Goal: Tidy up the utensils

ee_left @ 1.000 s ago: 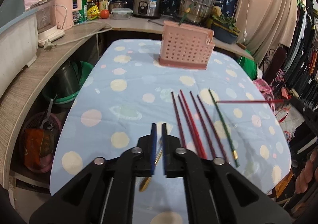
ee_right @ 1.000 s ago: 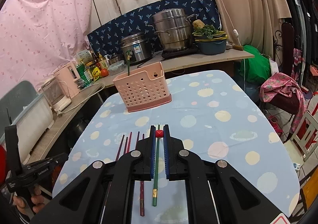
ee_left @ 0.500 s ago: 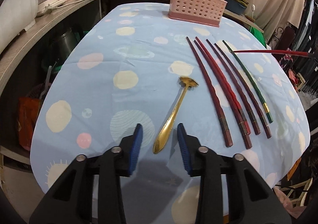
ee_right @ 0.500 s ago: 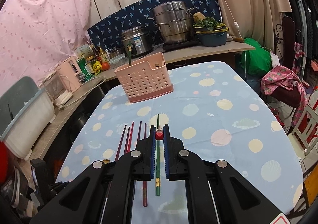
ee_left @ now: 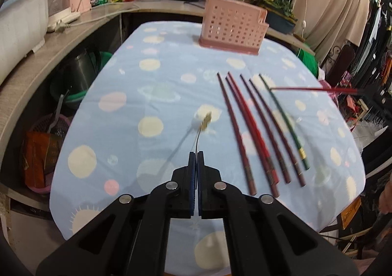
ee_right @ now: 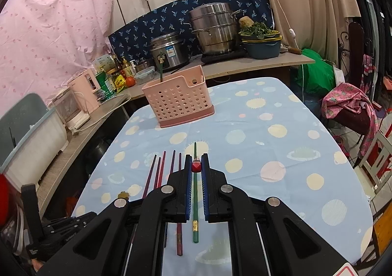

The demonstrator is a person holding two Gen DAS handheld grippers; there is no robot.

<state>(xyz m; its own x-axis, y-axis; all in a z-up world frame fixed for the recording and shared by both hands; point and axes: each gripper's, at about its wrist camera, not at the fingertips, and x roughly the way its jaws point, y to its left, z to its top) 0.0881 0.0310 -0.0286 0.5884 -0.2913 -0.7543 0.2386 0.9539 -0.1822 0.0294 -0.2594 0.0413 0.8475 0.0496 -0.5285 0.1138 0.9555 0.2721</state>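
Gold metal spoon [ee_left: 204, 122] is clamped by its handle end in the left gripper [ee_left: 196, 156], jaws together on it. It sticks out forward past the fingertips, bowl toward the far end of the table [ee_left: 122, 72], shadow on the cloth beneath, so it looks lifted clear. Motion-blurred, so the exact tilt is hard to read.

Right gripper [ee_right: 196, 162] is clamped on a glossy red chopstick [ee_left: 308, 89], held crosswise in the air over the right edge; only its square red butt shows between the pads in the right wrist view.

Pink perforated plastic basket [ee_left: 232, 28] stands at the far end of the table, well apart from both grippers. A green-stemmed utensil [ee_right: 160, 65] already stands upright in its left part.

Key relation: the basket lies straight ahead of the left gripper and the spoon's long axis already points roughly at it, so my read is a forward carry, then tip upright to drop in.

Four dark red lacquered chopsticks [ee_left: 254, 126] and one green chopstick with a gold band [ee_left: 286, 124] lie in a near-parallel row on the dotted blue cloth, toward the right edge, tips toward the basket. Thin, smooth, slippery sticks.
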